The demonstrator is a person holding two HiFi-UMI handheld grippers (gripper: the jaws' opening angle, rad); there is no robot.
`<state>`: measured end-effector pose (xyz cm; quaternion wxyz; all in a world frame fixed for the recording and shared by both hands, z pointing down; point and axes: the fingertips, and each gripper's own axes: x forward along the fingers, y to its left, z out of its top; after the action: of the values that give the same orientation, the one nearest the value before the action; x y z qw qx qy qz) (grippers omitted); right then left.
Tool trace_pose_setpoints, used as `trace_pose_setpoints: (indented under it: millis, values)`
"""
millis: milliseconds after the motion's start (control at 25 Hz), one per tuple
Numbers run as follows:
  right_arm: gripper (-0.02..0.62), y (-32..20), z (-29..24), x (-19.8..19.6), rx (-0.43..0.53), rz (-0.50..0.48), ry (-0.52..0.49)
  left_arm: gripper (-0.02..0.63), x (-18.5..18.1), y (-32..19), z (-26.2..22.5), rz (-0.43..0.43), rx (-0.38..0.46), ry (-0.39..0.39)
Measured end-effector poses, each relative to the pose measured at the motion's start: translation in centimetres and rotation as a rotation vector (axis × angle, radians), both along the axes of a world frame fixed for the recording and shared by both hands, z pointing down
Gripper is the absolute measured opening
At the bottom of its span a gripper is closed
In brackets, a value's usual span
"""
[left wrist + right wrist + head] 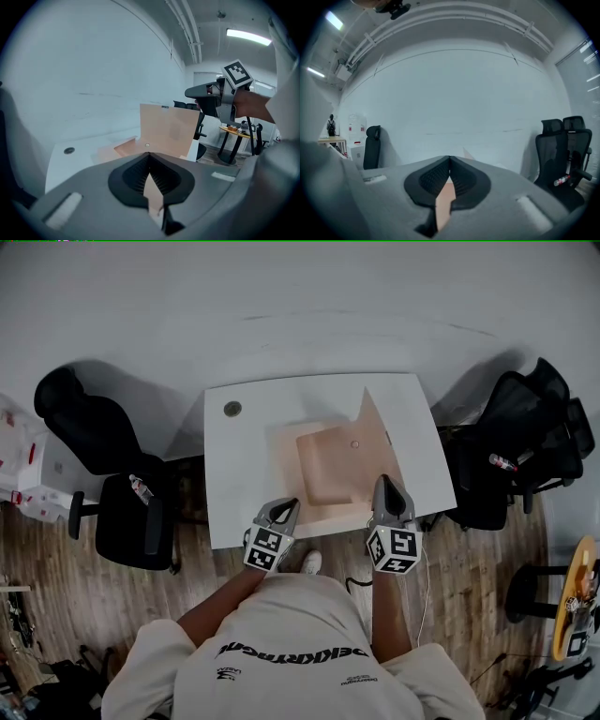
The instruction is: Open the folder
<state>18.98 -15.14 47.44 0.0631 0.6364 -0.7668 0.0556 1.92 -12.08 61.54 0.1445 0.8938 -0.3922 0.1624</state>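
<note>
Jaws of the left gripper are clenched on a thin peach sheet, the near edge of the folder. The right gripper is clamped the same way on the cover, which stands raised at the folder's right side on the white table, centre frame. The opening looks half done. Next, I judge, the right gripper swings the cover outward while the left pins the base.
</note>
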Motion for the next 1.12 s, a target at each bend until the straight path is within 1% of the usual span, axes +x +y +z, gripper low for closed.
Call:
trace_pose_setpoints:
  millis: [120,320,600,880,1120]
  values:
    - [0.002,0.9,0.6,-1.9,-0.012,-0.029,-0.002,-0.002,-0.3,0.3,-0.8,-0.009,0.01,0.011]
    - [0.002,1.7,1.9,-3.6,-0.024,-0.045,-0.031,-0.002,-0.7,1.0,-2.0,-0.008,0.043,0.031]
    - [0.002,2.7,3.6,-5.0,-0.036,-0.064,-0.083,-0.002,-0.7,1.5,-4.5,-0.011,0.103,0.067]
    - [0.002,3.7,5.2,-6.5,-0.062,-0.093,-0.095,-0.002,-0.3,2.1,-5.7,-0.011,0.12,0.081]
    - [0.002,4.2,5.8,-7.4,-0.083,-0.112,-0.11,-0.002,0.7,2.5,-5.9,0.017,0.135,0.087]
